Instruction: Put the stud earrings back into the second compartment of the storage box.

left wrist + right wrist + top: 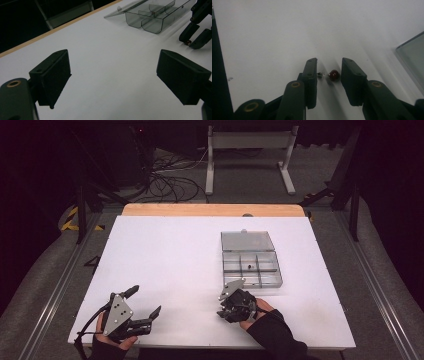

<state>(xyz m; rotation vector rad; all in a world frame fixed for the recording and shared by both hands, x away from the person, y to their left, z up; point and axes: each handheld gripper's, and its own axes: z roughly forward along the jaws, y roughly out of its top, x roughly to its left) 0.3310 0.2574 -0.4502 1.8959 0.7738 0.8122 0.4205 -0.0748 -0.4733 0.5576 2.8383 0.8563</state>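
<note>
The white tabletop [165,265] carries a clear plastic organizer box [252,267], lid swung flat behind it, toward the far right. One of its middle compartments holds a small dark item, too small to identify.

The left gripper [148,305] rests low at the near-left corner, jaws spread wide with nothing between them, well apart from the box. The right gripper [222,306] sits just in front of the box's near edge, pointed down at the tabletop.

In the right gripper view its jaws stand narrow but not closed, bracketing a small dark-red bead on a thin pin [331,74], probably an earring, which lies on the tabletop between them, seemingly just clear of both.

Judging from this, the pick is about to begin: the earring is framed but not yet gripped, and lifting it and placing it in a compartment remain.
</note>
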